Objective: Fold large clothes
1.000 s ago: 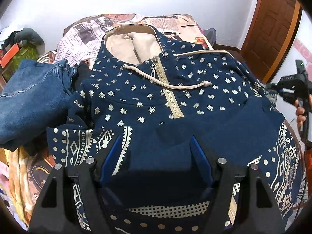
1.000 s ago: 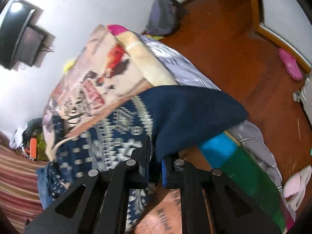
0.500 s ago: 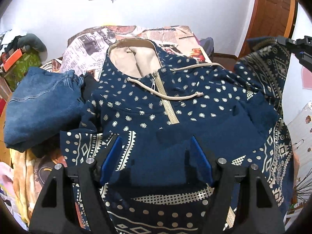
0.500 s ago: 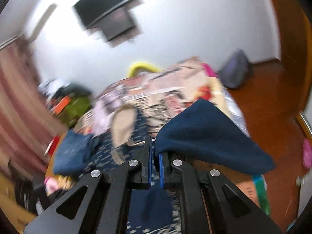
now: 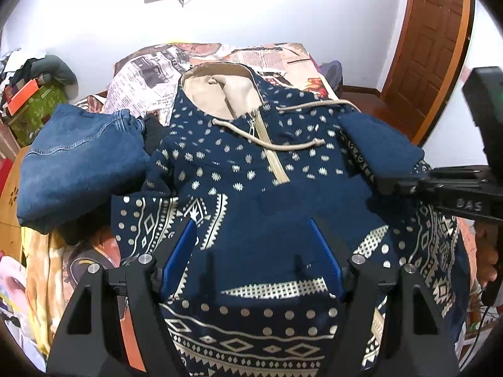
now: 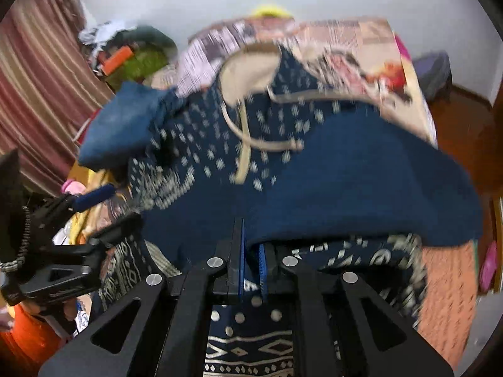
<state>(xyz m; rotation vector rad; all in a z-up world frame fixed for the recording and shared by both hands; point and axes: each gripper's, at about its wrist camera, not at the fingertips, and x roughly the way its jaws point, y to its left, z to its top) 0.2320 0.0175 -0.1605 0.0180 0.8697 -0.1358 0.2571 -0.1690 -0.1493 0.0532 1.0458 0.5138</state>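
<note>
My left gripper [image 5: 251, 251] hangs over the hoodie's [image 5: 239, 169] hem, jaws wide, nothing in them. The left view is sharp: zipper, drawstring, jeans [image 5: 78, 163] beside it on the bed [image 5: 151, 69]. My right gripper [image 6: 251, 260] is clamped on the sleeve [image 6: 361, 188], jaws just easing apart. That view's smeared, pattern's hard to read, cuff hides the hoodie's right side.
</note>
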